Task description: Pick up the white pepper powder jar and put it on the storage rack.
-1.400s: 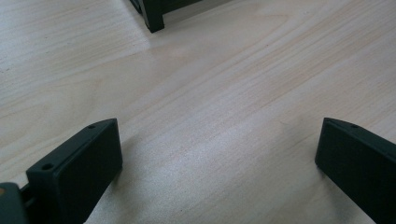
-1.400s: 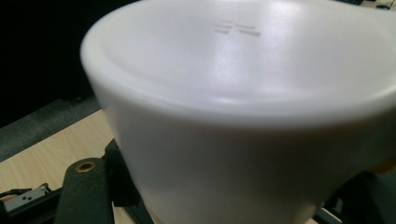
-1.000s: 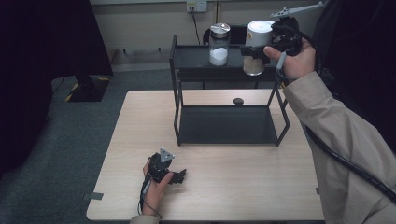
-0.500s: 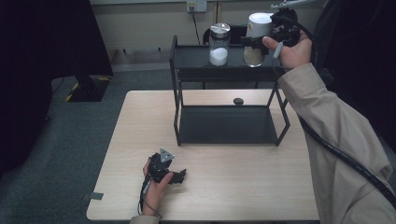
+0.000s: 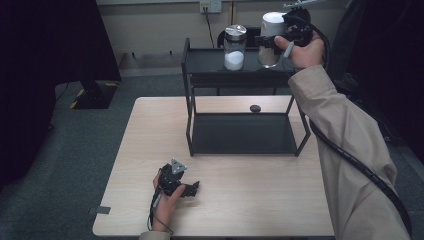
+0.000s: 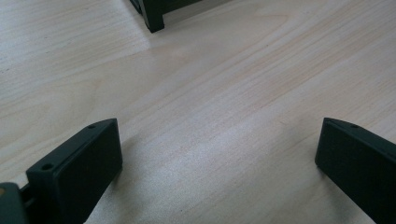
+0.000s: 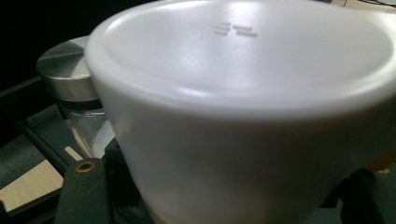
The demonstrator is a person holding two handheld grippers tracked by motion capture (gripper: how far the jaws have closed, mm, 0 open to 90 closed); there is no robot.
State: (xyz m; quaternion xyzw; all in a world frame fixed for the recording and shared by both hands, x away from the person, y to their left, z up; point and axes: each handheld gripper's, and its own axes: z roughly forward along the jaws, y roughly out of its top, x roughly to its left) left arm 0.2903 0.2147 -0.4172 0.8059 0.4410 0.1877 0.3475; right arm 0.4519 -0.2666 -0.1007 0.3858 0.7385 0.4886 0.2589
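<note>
White-lidded jar (image 5: pixel 270 40) on rack (image 5: pixel 210 61) top shelf beside salt jar (image 5: pixel 234 47), right gripper (image 5: pixel 280 40) jaws clamped on it. Glass: rigid, slick, breakable; I'd grip body below lid. Left gripper (image 5: pixel 192 188) jaws open, resting on tabletop (image 5: pixel 260 185).

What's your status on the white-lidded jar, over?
Right claw shut on white-lidded jar, over the rack top shelf. Left claw open, resting on table. Steel-lidded jar close beside it.
</note>
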